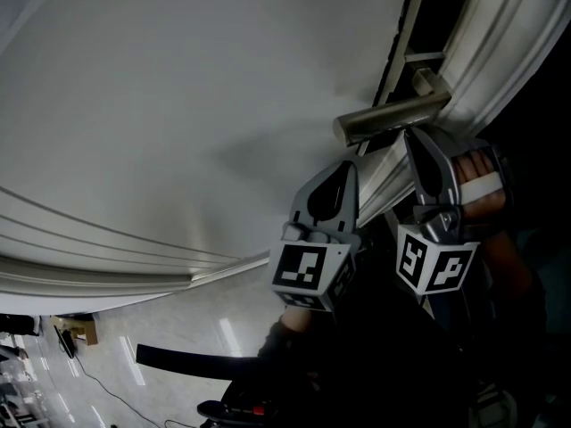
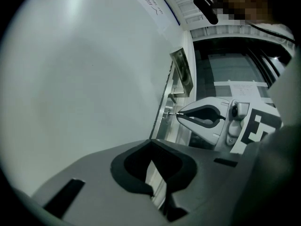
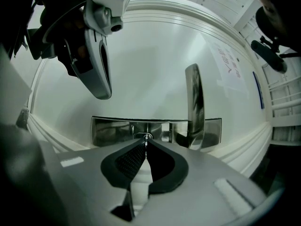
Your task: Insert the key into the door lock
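A white door (image 1: pixel 178 105) carries a metal lever handle (image 1: pixel 393 119) on a long lock plate (image 3: pixel 113 131). My right gripper (image 3: pixel 145 143) is shut on a thin metal key (image 3: pixel 145 140), whose tip sits at the lock cylinder (image 3: pixel 143 136) just left of the handle (image 3: pixel 194 105). How deep the key sits is hidden. From the left gripper view, the right gripper (image 2: pixel 178 114) holds the key (image 2: pixel 174 112) against the door's edge plate. My left gripper (image 1: pixel 351 163) hangs beside it near the door face, shut with nothing between its jaws (image 2: pixel 151 144).
The door frame (image 1: pixel 500 25) runs along the right, with a dark gap beside it. A paper notice (image 3: pixel 228 67) is stuck on the door above the handle. Pale floor (image 1: pixel 178 328) with a cable and a dark chair lies below.
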Motion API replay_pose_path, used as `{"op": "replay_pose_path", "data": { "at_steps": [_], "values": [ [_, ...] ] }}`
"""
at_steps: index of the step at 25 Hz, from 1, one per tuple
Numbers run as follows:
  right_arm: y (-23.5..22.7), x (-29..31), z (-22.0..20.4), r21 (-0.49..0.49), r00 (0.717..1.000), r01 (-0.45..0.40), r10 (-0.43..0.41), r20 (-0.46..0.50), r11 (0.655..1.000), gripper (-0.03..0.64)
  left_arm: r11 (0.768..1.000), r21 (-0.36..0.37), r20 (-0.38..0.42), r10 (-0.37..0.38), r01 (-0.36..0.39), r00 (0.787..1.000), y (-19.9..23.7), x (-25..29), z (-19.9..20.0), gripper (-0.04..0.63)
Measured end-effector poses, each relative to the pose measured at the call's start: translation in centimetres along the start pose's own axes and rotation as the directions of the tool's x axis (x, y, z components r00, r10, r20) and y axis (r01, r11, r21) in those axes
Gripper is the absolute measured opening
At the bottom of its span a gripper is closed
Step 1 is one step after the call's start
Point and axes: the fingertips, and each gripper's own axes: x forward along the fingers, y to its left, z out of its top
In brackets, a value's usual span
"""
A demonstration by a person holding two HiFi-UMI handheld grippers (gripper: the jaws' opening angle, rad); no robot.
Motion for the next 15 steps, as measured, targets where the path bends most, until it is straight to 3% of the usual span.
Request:
{"op": "replay_pose_path", "data": {
  "at_steps": [15],
  "values": [
    [-0.13, -0.08, 0.08, -0.001, 1.000, 0.007, -0.007, 0.011, 1.000, 0.012, 1.000, -0.011, 0.005, 0.003, -0.003, 1.000, -0.15, 0.12, 0.01, 0.000]
  ]
}}
